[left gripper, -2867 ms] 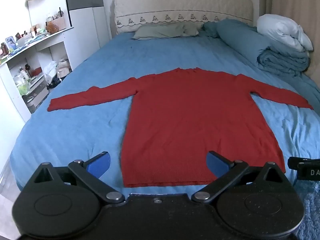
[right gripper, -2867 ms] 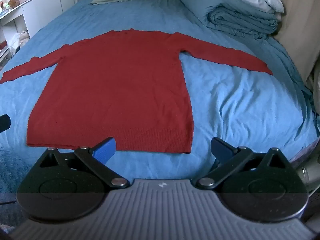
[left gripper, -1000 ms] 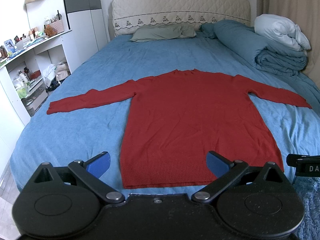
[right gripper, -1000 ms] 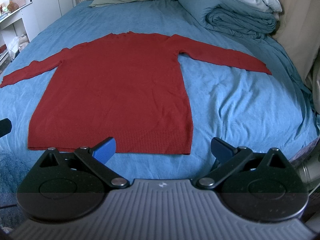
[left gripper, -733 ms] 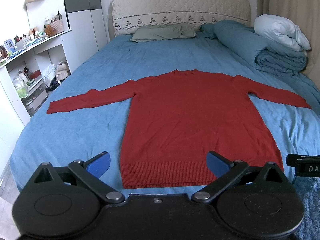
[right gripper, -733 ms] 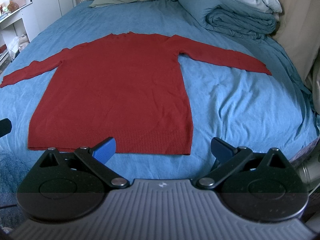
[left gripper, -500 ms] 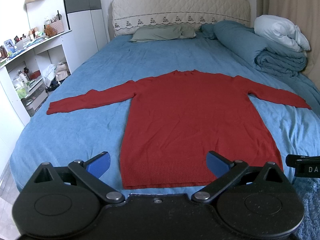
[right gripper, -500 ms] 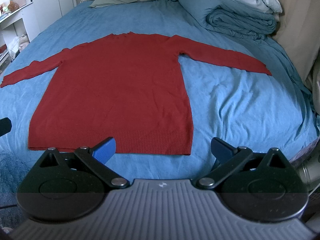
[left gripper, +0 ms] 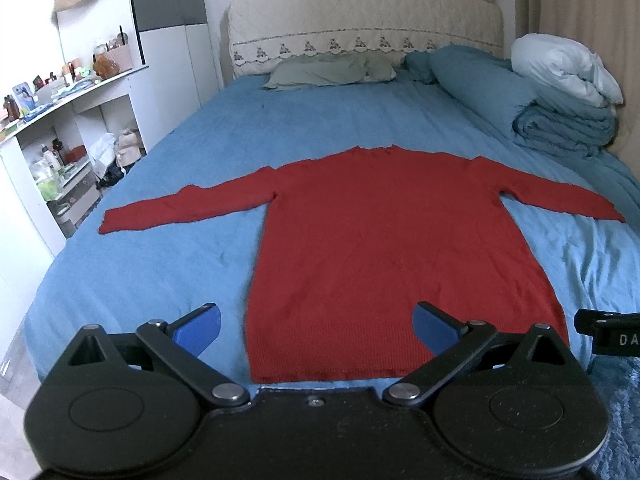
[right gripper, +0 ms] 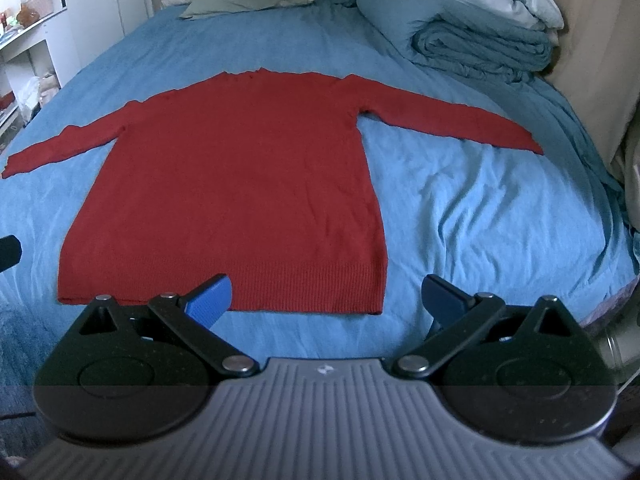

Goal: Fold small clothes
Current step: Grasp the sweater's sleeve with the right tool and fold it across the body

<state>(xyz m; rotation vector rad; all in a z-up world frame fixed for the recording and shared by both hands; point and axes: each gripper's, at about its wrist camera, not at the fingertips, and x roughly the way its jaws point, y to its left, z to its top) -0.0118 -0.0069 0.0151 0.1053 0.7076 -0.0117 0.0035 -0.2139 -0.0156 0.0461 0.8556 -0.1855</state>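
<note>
Red sweater [left gripper: 384,240] lies flat on the blue bed [left gripper: 160,264], unfolded, both sleeves spread out to the sides, hem toward the cameras, neckline toward the headboard [left gripper: 360,20]. Left gripper [left gripper: 316,326] jaws wide, holding nothing, hovering at the foot of the bed over the hem's left part; blue pads [left gripper: 198,326] clear of the fabric. Right gripper [right gripper: 326,298] also wide and empty, sitting off the hem's right corner, left pad in line with the hem edge, right pad over bare sheet. Contact with the sweater: none visible on either side. Rolled blue duvet [right gripper: 472,36] with a white one on top sits at the far right of the bed, well apart from the sweater; green pillow [left gripper: 328,72] by the headboard; cluttered white shelf [left gripper: 60,120] left of the bed.
</note>
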